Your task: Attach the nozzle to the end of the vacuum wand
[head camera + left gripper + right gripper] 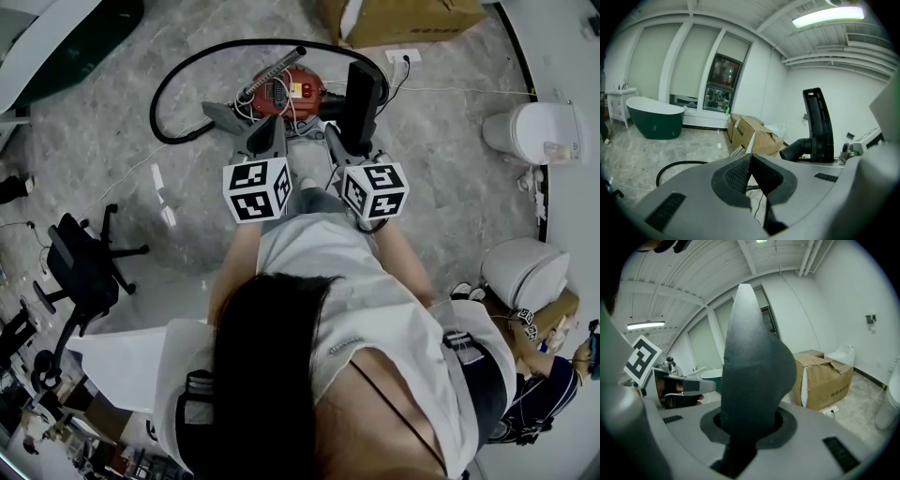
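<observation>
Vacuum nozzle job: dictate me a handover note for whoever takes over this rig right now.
Left tool: shut, empty.
Right tool: shut on the black nozzle, held upright.
Wand: silver, lying at the red vacuum on the floor ahead of both tools, untouched.
Done: nozzle is in hand.
Left: bring the nozzle to the wand's end and push it on, probably steadying the wand with the left tool.
</observation>
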